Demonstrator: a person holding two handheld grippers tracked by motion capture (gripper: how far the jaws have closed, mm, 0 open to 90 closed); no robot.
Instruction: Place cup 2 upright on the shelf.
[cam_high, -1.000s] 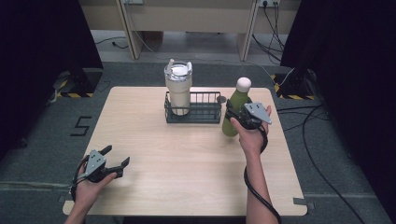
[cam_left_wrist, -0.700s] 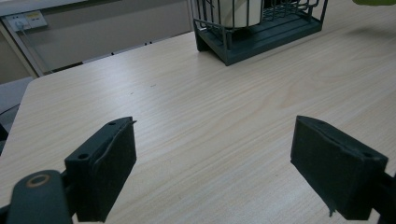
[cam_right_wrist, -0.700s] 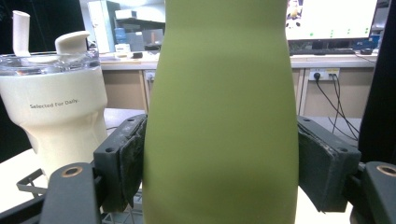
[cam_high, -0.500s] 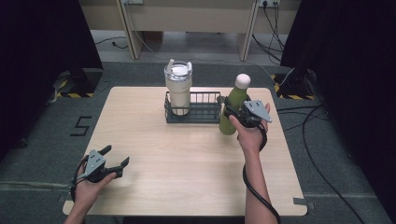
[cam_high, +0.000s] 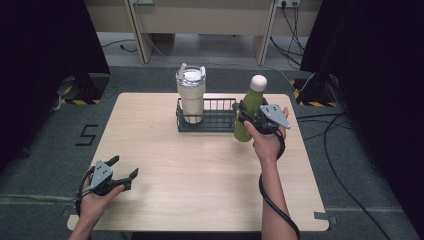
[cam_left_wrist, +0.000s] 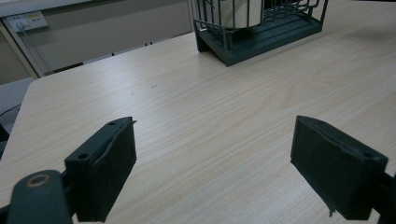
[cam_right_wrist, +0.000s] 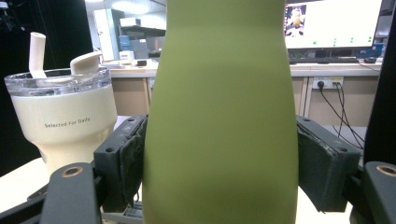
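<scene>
A light wooden table (cam_high: 165, 150) occupies the centre of the frame. At its upper middle stands a dark wire basket (cam_high: 215, 117) holding a cream tumbler (cam_high: 190, 95) with a clear lid in its left end. Just right of the basket, the right gripper (cam_high: 251, 120) clamps an upright green bottle (cam_high: 247, 112) with a pale cap. At lower left, the left gripper (cam_high: 122, 167) rests near the table edge, jaws apart, nothing between them.

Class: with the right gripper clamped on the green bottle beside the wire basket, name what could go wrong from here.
1. The right gripper holds the green bottle low on its smooth body; the tall top could tip or slip.
2. The bottle sits close to the wire basket; lifting it in could catch the rim.
3. It could bump the cream tumbler inside.
</scene>
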